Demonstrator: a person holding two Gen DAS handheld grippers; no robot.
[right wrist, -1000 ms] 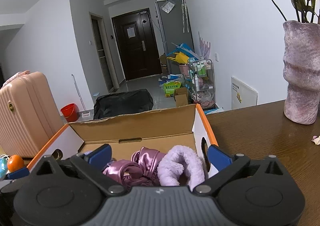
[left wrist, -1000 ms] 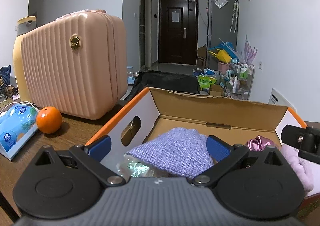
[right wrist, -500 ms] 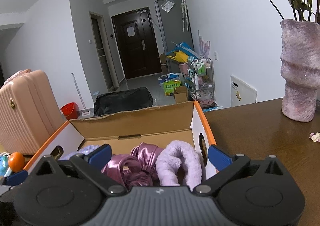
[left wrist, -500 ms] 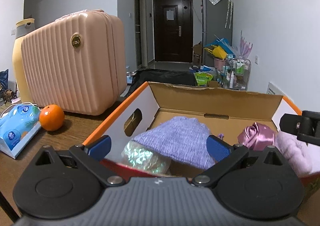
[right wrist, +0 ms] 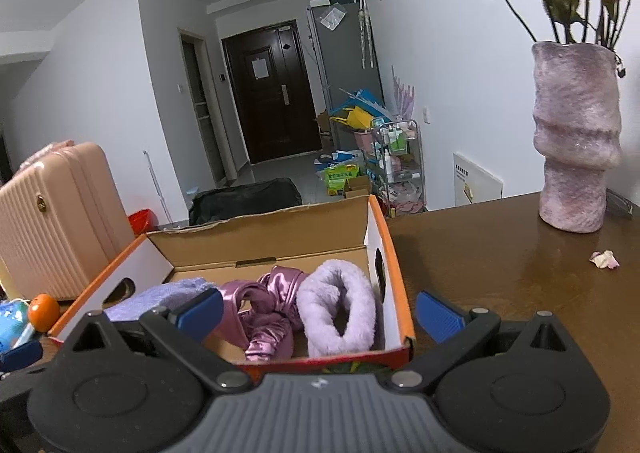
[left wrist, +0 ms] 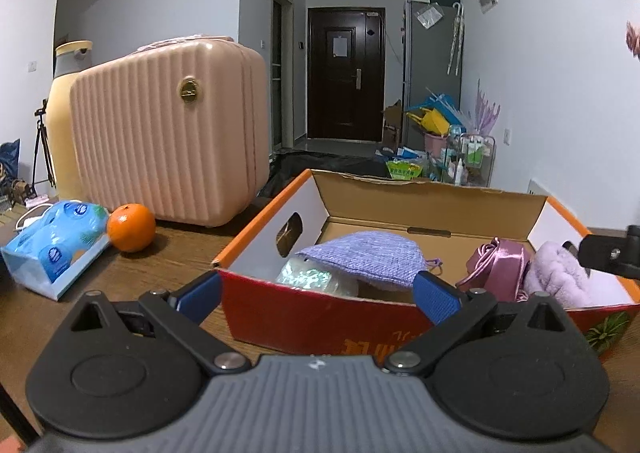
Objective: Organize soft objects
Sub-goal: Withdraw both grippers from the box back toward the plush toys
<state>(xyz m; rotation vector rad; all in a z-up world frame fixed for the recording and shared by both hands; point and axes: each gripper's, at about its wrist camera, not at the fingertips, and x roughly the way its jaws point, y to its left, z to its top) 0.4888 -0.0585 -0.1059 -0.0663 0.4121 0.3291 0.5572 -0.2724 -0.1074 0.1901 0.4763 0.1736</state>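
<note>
An open cardboard box [left wrist: 436, 201] [right wrist: 394, 257] with orange edges stands on the brown table. Inside lie a lilac knitted pouch [left wrist: 368, 257] [right wrist: 160, 295], a shiny iridescent bundle [left wrist: 306, 279], a pink satin scrunchie [left wrist: 500, 261] [right wrist: 266, 305] and a fluffy lilac scrunchie [left wrist: 558, 273] [right wrist: 340, 305]. My left gripper [left wrist: 318, 295] hangs open in front of the box's near wall, holding nothing. My right gripper [right wrist: 320, 313] is open too, just short of the box's near right corner, with nothing between its fingers.
A pink ribbed suitcase [left wrist: 168, 133] [right wrist: 52, 213] stands left of the box, with an orange [left wrist: 131, 227] [right wrist: 43, 307] and a blue tissue pack [left wrist: 52, 241] beside it. A purple vase [right wrist: 576, 141] with dried roses and a fallen petal [right wrist: 604, 259] sit at the right.
Both grippers have drawn back and up from over the box toward its near side. The box's red front wall now shows. The soft items lie as before.
</note>
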